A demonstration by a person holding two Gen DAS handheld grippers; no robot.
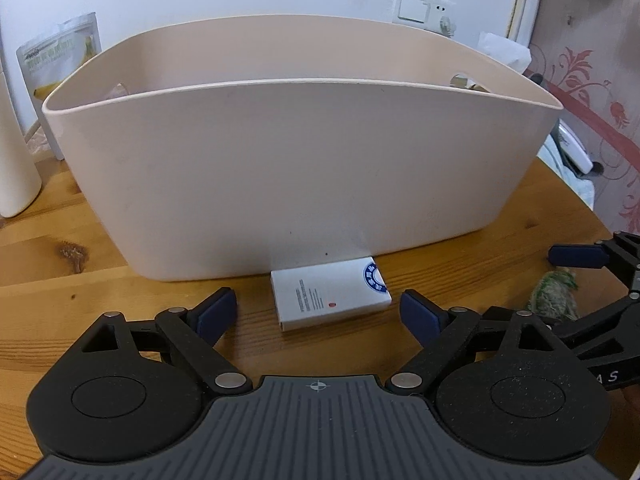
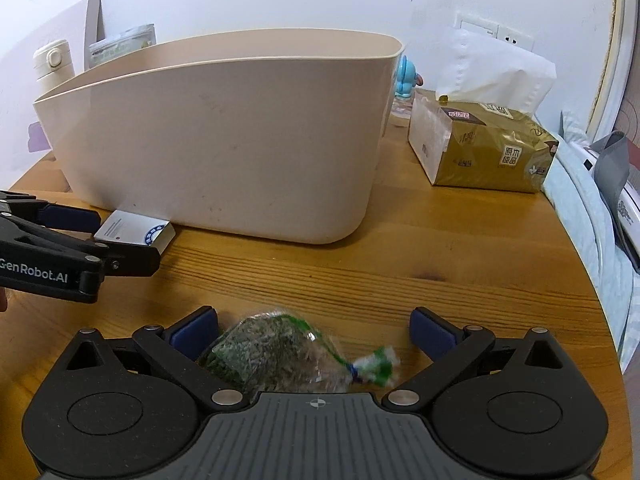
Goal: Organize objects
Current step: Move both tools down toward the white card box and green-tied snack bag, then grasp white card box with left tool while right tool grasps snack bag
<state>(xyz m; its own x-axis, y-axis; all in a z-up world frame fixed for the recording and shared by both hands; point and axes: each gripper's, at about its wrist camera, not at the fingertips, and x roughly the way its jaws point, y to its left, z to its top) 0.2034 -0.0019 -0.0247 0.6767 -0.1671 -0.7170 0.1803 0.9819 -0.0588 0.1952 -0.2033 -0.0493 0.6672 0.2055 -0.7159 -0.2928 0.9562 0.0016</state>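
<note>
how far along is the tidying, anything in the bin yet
Nothing looks done: what shows of the beige bin interior is bare, though its floor is hidden. In hand: nothing gripped. The open left gripper brackets the white box lying against the bin; the open right gripper brackets the bag of green herbs. Left: grasp both and drop them in.

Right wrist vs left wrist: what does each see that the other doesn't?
Right wrist only: gold tissue pack, blue figurine, cream flask.

Left wrist only: the bin's handle cutouts, a white bottle at far left.

Both: beige bin, white box lying against its base, green bag, wooden table, and both grippers open, the left gripper around the box, the right gripper around the bag.
</note>
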